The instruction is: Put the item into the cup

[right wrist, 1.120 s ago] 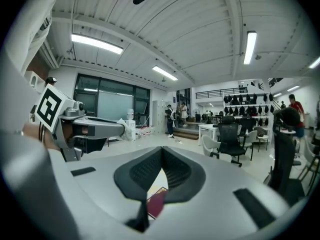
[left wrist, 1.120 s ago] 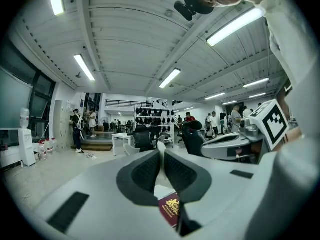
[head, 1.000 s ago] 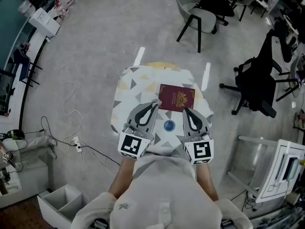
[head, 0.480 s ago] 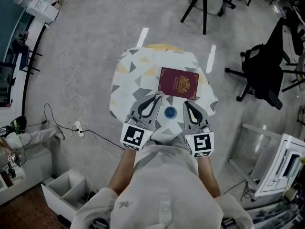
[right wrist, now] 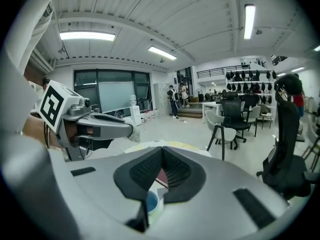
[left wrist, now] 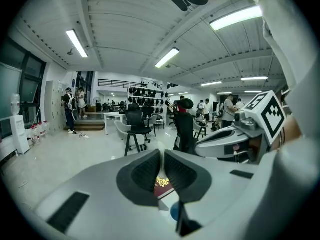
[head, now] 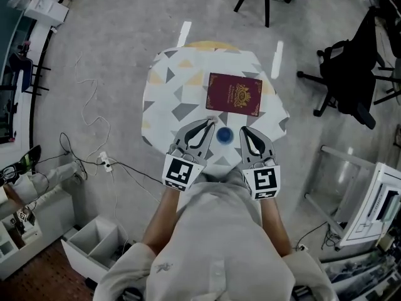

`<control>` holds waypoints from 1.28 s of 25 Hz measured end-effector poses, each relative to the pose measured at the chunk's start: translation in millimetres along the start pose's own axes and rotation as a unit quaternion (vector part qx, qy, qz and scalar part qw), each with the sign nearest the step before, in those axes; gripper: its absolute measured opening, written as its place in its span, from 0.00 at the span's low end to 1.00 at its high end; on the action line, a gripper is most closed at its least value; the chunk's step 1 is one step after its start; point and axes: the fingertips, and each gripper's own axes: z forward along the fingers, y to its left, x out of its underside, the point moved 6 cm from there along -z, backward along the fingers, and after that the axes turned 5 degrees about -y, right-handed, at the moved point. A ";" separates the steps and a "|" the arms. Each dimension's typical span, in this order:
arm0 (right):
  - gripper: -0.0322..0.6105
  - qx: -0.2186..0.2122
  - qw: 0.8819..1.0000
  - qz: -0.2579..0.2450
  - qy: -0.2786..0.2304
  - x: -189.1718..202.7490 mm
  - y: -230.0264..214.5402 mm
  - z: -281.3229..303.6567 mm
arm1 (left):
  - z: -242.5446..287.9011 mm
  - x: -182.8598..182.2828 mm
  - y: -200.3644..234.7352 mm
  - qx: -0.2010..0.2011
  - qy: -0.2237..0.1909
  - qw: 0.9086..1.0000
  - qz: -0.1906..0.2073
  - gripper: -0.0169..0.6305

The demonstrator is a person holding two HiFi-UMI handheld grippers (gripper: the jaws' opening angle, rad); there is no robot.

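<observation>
A maroon booklet with a gold crest (head: 233,95) lies flat on the small round table (head: 169,86). Just in front of it stands a small blue cup (head: 224,135). My left gripper (head: 211,120) hovers at the cup's left, its jaws shut and empty. My right gripper (head: 243,130) hangs at the cup's right, also shut on nothing. In the left gripper view the booklet (left wrist: 162,185) and the cup (left wrist: 174,212) peek out below the jaws. The right gripper view shows the cup (right wrist: 150,202) under its jaws and the booklet (right wrist: 162,176) behind.
The table wears a white cloth with grey and yellow triangles. Black office chairs (head: 351,61) stand at the right and top. Cables (head: 94,155) trail on the floor at the left. A white box (head: 94,249) sits at lower left, a rack (head: 369,199) at the right.
The head view has shifted, so the table sits a little higher in the picture. Both grippers keep their places beside the cup and stay shut.
</observation>
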 end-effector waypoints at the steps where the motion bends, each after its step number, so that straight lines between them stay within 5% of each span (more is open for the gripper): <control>1: 0.06 0.000 1.000 0.002 0.004 3.6 0.5 0.0 | 0.6 3.5 -0.7 0.003 0.004 1.000 0.000 0.08; 32: 0.06 0.009 0.994 0.038 0.101 97.2 20.8 13.1 | 22.7 108.7 -23.1 0.096 0.119 0.988 0.004 0.08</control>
